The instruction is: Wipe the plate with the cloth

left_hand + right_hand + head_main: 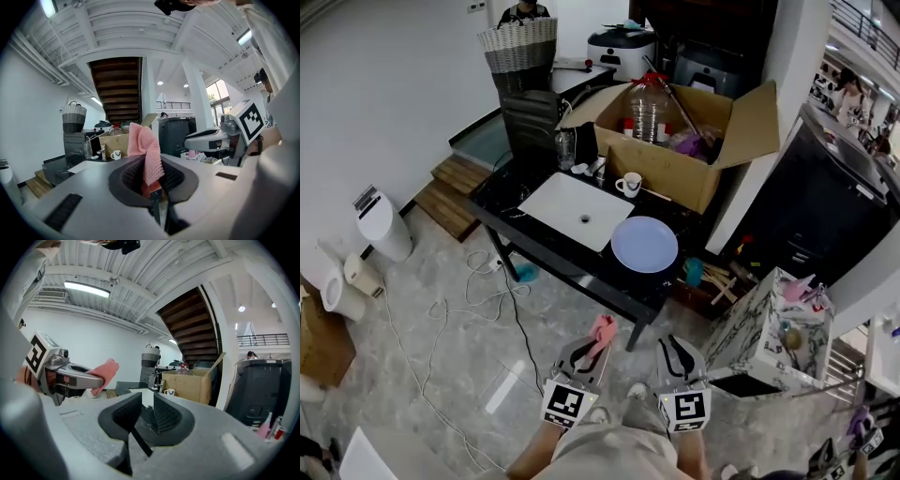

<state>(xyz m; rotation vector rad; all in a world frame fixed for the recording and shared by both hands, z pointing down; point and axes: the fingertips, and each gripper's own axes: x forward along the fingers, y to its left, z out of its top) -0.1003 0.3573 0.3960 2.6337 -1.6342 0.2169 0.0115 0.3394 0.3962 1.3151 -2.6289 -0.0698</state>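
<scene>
Left tool point(586, 353) clamps pink cloth point(602, 330), right tool point(679, 347) gapes empty, both well short of plate point(644, 244) near cardboard box point(675, 171).

No words, numbers or brand names can be read anywhere. The only signs are coded patterns of black squares on white, not letters. 1 is on the cube face point(563, 404) of the left gripper point(592, 345) and 1 on the cube face point(684, 410) of the right gripper point(678, 349). The small white ceramic mug point(629, 185) on the black table point(546, 263) bears a dark mark on its side, too small to read.
</scene>
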